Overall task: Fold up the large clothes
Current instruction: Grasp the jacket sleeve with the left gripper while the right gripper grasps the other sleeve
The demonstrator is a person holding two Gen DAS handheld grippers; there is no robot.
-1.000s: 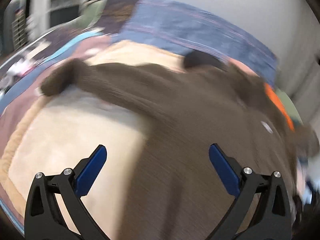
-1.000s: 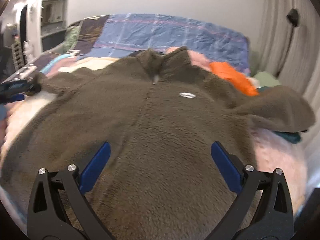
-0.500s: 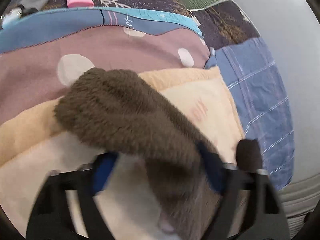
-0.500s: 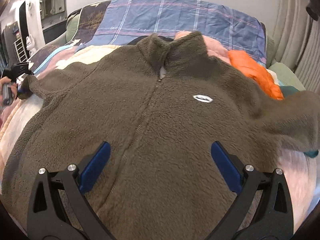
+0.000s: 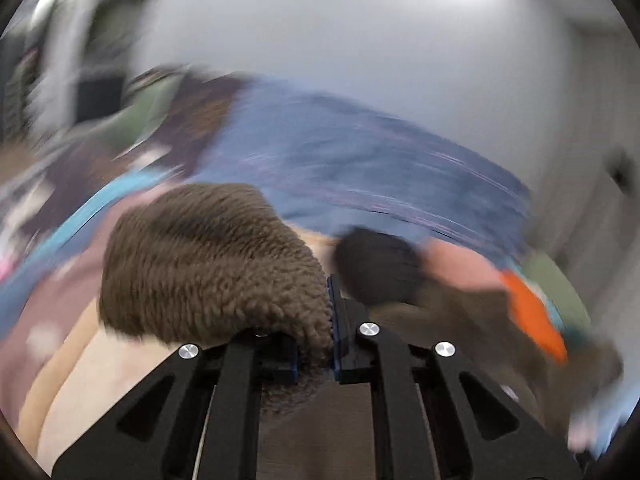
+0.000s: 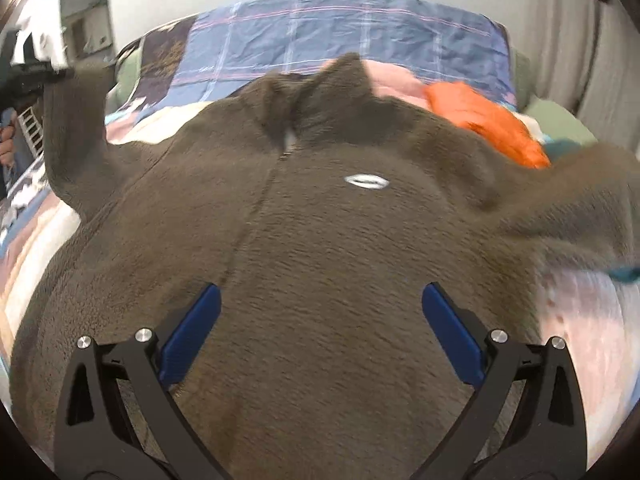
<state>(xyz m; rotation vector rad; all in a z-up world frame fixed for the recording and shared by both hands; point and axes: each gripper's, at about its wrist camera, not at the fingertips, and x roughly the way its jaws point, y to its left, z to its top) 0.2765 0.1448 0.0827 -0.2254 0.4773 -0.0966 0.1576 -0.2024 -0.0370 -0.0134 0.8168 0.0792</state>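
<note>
A brown fleece jacket [image 6: 320,260] lies front up on the bed, zipper and white logo [image 6: 367,181] showing. My left gripper [image 5: 331,312] is shut on the end of the jacket's left sleeve [image 5: 216,260] and holds it raised; in the right wrist view that sleeve [image 6: 72,136] stands up at the far left. My right gripper [image 6: 320,332] is open and empty, hovering over the jacket's lower front. The right sleeve [image 6: 560,200] lies spread to the right.
A blue plaid blanket [image 6: 340,36] covers the head of the bed. An orange garment [image 6: 484,120] and a pink one [image 6: 392,80] lie behind the jacket's collar. A cream blanket [image 5: 100,380] is under the jacket. Curtains [image 6: 580,40] hang at the right.
My left gripper has closed on the left sleeve's end and lifted it off the bed. My right gripper stays open over the jacket, moved slightly closer.
</note>
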